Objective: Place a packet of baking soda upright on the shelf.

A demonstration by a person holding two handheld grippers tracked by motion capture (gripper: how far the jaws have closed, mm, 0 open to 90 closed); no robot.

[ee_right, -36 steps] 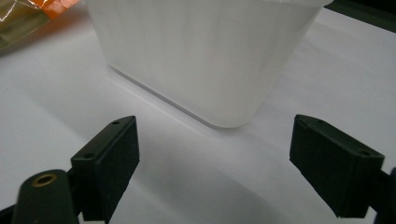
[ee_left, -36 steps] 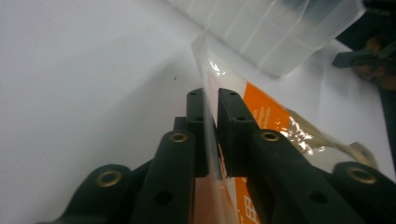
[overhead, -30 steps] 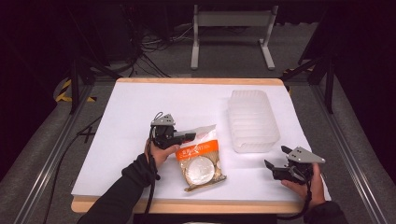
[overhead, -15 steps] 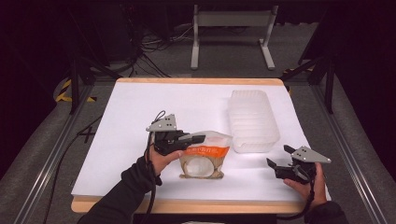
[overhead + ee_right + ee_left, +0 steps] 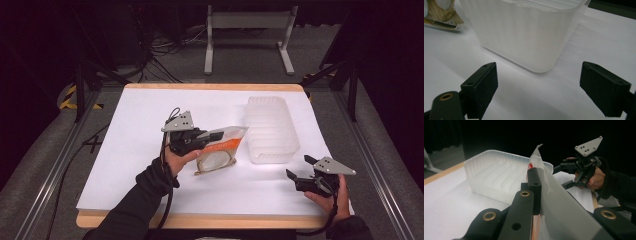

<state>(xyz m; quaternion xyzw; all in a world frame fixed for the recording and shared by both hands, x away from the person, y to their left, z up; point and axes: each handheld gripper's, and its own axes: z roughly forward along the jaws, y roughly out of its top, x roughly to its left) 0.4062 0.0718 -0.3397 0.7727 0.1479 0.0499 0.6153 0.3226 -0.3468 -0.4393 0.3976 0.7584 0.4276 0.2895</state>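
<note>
**Inspector:** Status of the left gripper (image 5: pixel 216 136)?

**Assessor:** Its jaws are clamped on the top edge of the snack bag (image 5: pixel 218 151); in the left gripper view the film (image 5: pixel 554 195) is pinched flat between the pads, the bag's upper corner standing above them. The bag is tilted up off the white table (image 5: pixel 130 150), its bottom edge resting on or just above the surface (the high view does not settle which), just beside the near left corner of the clear plastic bin (image 5: pixel 270 129).

**Inspector:** And the right gripper (image 5: pixel 298 167)?

**Assessor:** Jaws spread wide, holding nothing; it sits near the table's front edge, aimed at the near end of the bin (image 5: pixel 524 32), close to it but apart.

**Inspector:** Recommendation for the step in hand?

**Assessor:** In my judgement the bag is bound for the bin; lift until the bottom edge clears the rim, since the bag hangs low and would catch the near wall; carry it over the middle of the bin before lowering; release only when the bag rests on the ribbed floor. The bin looks light and may slide if nudged; the right gripper could steady its near wall.
</note>
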